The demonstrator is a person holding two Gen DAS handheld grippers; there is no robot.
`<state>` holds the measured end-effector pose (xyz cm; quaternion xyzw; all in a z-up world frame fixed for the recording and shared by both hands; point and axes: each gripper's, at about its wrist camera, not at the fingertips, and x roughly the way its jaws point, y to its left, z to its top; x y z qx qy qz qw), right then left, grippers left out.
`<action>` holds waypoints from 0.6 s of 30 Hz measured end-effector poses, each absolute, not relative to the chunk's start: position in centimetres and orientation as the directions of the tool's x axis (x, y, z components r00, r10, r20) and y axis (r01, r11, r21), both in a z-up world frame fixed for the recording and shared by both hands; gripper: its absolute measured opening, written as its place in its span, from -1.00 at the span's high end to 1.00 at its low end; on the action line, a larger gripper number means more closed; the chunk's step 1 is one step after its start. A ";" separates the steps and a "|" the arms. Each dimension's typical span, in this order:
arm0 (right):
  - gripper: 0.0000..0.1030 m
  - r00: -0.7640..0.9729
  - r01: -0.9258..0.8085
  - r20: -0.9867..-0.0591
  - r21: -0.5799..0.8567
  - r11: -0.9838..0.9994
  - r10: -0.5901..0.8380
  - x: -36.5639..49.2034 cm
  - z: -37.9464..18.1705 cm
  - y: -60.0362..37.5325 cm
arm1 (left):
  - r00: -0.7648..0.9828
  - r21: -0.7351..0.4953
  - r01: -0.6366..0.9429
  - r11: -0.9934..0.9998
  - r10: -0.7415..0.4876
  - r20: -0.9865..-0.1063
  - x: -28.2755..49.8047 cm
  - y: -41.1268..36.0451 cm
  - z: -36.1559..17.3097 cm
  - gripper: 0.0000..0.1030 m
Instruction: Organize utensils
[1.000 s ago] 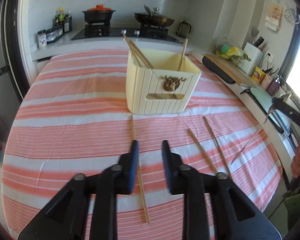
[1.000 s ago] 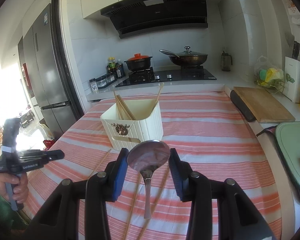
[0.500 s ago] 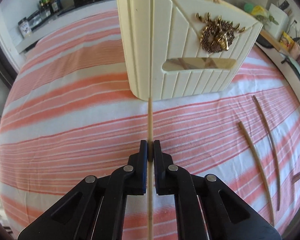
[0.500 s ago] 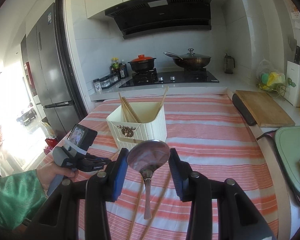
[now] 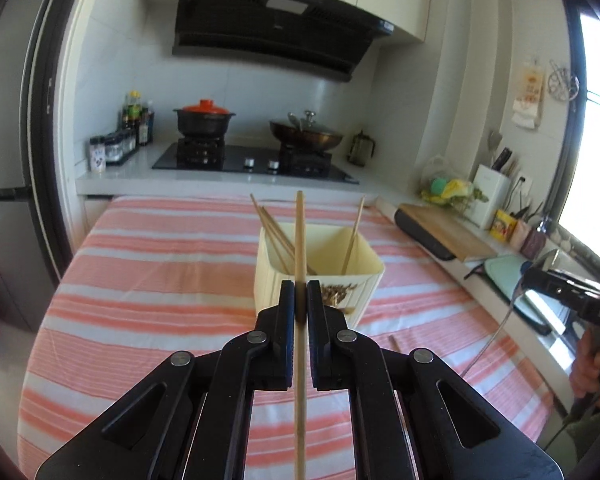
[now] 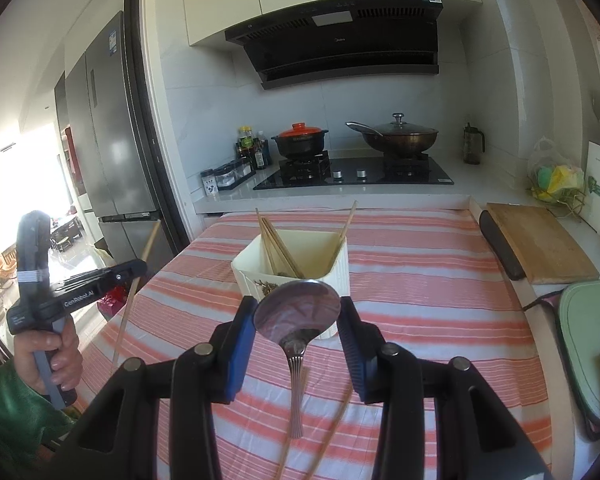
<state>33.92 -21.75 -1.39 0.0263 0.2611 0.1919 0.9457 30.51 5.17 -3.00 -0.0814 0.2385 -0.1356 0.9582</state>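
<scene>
The chopstick (image 5: 299, 236) is pinched near its middle by the clenched left gripper (image 5: 300, 300), lifted clear of the striped tablecloth (image 5: 160, 280) and standing almost upright, just in front of the cream utensil holder (image 5: 320, 276) that sits toward the far middle of the table with several chopsticks already leaning inside. The grip is thin and central, so the stick could pivot or slip as it tips toward the opening, or its lower end could catch the holder's near rim and nudge the light box. The right gripper (image 6: 298, 316) clasps a metal spoon (image 6: 296, 312) by its bowl, handle hanging down; that hold looks loose enough to let the spoon swing or drop. More chopsticks lie near the table's front edge. Beyond the far edge runs a counter with a hob, a red-lidded pot (image 5: 204, 118) and a wok; a chopping board (image 6: 540, 240) lies along the right side.
</scene>
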 end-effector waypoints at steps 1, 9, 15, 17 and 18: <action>0.20 0.792 -0.351 -0.481 0.147 0.925 0.377 33.9 -1.3 -21.6 | 0.854 -0.226 0.222 0.948 -0.301 -0.425 30.5 5.5 -3.0 0.91; 0.20 0.791 -0.358 -0.485 0.127 0.925 0.373 33.7 -0.8 -21.1 | 0.866 -0.268 0.205 0.941 -0.302 -0.398 30.2 6.3 -4.0 0.92; 0.20 0.790 -0.348 -0.494 0.126 0.929 0.363 34.5 -0.4 -21.1 | 0.871 -0.273 0.205 0.940 -0.302 -0.387 30.1 6.2 -2.8 0.93; 0.20 0.785 -0.351 -0.501 0.124 0.928 0.364 35.5 0.0 -20.9 | 0.872 -0.278 0.215 0.936 -0.312 -0.376 30.4 6.0 -1.4 0.93; 0.20 0.784 -0.351 -0.504 0.121 0.928 0.362 36.2 0.5 -20.7 | 0.878 -0.275 0.218 0.937 -0.311 -0.363 30.7 6.0 -0.4 0.93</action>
